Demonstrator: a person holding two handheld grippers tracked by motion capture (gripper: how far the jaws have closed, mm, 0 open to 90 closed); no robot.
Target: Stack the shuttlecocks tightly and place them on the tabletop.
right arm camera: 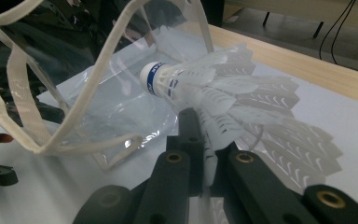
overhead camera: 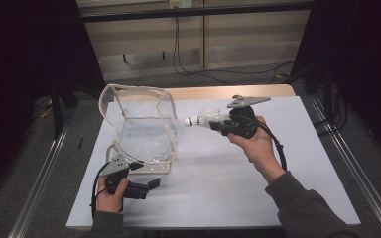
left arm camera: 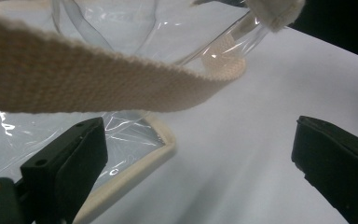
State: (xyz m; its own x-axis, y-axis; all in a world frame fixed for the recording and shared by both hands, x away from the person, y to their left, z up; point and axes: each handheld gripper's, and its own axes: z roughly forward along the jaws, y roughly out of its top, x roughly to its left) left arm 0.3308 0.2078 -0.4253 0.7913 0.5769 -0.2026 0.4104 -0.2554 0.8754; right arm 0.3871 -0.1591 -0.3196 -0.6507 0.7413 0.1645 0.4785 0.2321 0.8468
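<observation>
your right claw (right arm camera: 200, 154) is clamped on the shuttlecock (right arm camera: 205, 88) by its feathers, cork nose pointing ahead at the clear bag (overhead camera: 141, 126), whose open mouth lies just beyond. your left claw (overhead camera: 146, 187) gapes wide and empty beside the bag's base, under its strap (left arm camera: 98, 79).

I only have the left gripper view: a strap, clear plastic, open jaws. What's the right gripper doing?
Observer: The right gripper is shut on a shuttlecock, pinching its feathers.
Operator: Where's it pointing?
Observer: Cork end toward the open mouth of the clear bag, just outside the rim.
Operator: Is the bag standing?
Observer: Yes, upright on the white sheet, mouth held wide by its cream trim.
Operator: And my left gripper?
Observer: The left gripper sits low at the bag's near corner, open, gripping nothing.
</observation>
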